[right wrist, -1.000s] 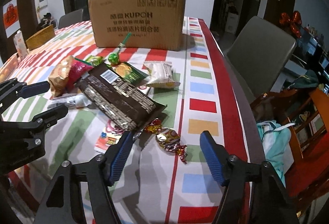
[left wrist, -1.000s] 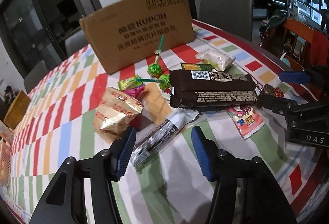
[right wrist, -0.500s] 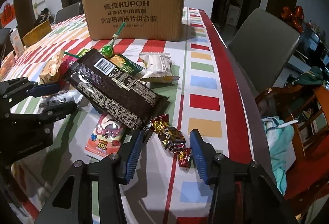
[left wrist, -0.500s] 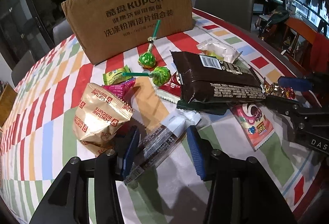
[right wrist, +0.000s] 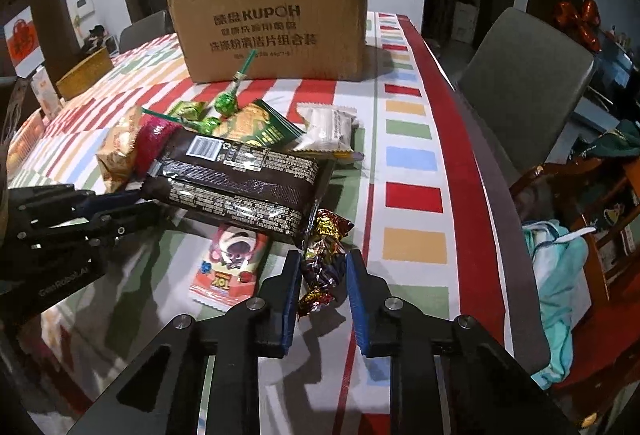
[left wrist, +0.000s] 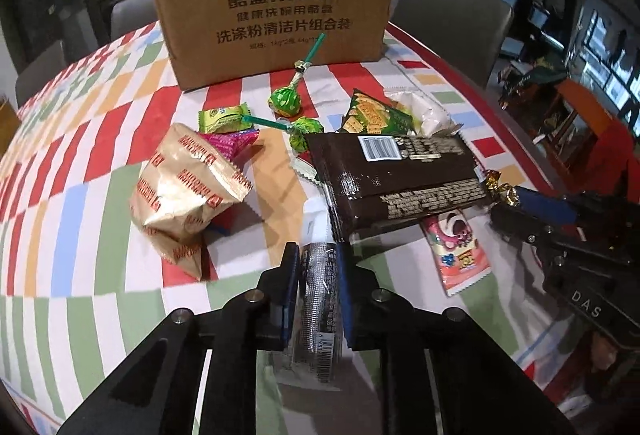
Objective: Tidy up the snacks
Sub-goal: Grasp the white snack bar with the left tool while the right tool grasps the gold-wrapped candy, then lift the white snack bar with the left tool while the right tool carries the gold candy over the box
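Both grippers pinch snacks: left gripper (left wrist: pixel 318 273) a clear packet (left wrist: pixel 318 291), right gripper (right wrist: pixel 322 281) foil candy (right wrist: pixel 320 271).

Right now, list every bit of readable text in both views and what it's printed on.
"KUPOH", then Chinese lines ending "洗涤粉清洁片组合装": cardboard box.
"DAS": right tool body, left wrist view.
"GenRobot.AI": left tool body, right wrist view; roughly legible.
Red lettering on the gold biscuit bag: blurred.
Fine print and barcode on the brown packet: too small.
Print on the clear wrapper: unreadable.
Pink sachet: unclear.
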Demonstrator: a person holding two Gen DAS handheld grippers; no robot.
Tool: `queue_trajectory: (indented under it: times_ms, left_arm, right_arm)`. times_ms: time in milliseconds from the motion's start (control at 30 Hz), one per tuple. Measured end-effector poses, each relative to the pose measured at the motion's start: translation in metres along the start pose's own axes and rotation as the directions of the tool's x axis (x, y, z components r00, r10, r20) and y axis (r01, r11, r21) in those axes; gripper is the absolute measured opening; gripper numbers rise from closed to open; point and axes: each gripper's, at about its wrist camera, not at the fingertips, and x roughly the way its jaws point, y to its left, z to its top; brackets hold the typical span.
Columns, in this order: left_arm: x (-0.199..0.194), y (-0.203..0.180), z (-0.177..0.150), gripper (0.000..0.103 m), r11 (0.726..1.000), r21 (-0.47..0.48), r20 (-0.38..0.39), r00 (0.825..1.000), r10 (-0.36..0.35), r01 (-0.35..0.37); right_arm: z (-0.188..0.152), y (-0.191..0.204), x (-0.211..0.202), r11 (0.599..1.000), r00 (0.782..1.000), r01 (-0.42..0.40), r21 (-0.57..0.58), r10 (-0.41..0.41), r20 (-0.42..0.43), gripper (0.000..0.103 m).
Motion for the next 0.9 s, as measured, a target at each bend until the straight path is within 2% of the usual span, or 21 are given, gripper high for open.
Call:
queue_trajectory:
  times_ms: [233, 500, 700, 900]
  left_arm:
    - [-0.021, 0.001, -0.011, 0.019, 0.998, -0.055, 0.012, 1.0, -0.02, 0.021]
    - [-0.059, 0.003, -0.017, 0.019, 0.995, -0.096, 0.077, 0.997, -0.011, 0.019]
    - [-0.077, 0.006, -0.007, 0.019, 0.994, -0.106, 0.134, 0.991, -0.004, 0.019]
    - [-0.088, 0.011, 0.017, 0.019, 0.993, -0.111, 0.196, 0.98, -0.016, 0.038]
  right_arm:
    - [0.003, 0.01, -0.018, 0.999, 0.998, -0.026, -0.025, 0.027, 0.052, 0.024]
    - [0.005, 0.025, -0.042, 0.995, 0.991, -0.077, -0.063, 0.083, 0.105, 0.024]
    - [0.012, 0.036, -0.055, 0.989, 0.982, -0.107, -0.1, 0.12, 0.143, 0.024]
    - [0.037, 0.038, -0.063, 0.984, 0.968, -0.146, -0.102, 0.163, 0.189, 0.024]
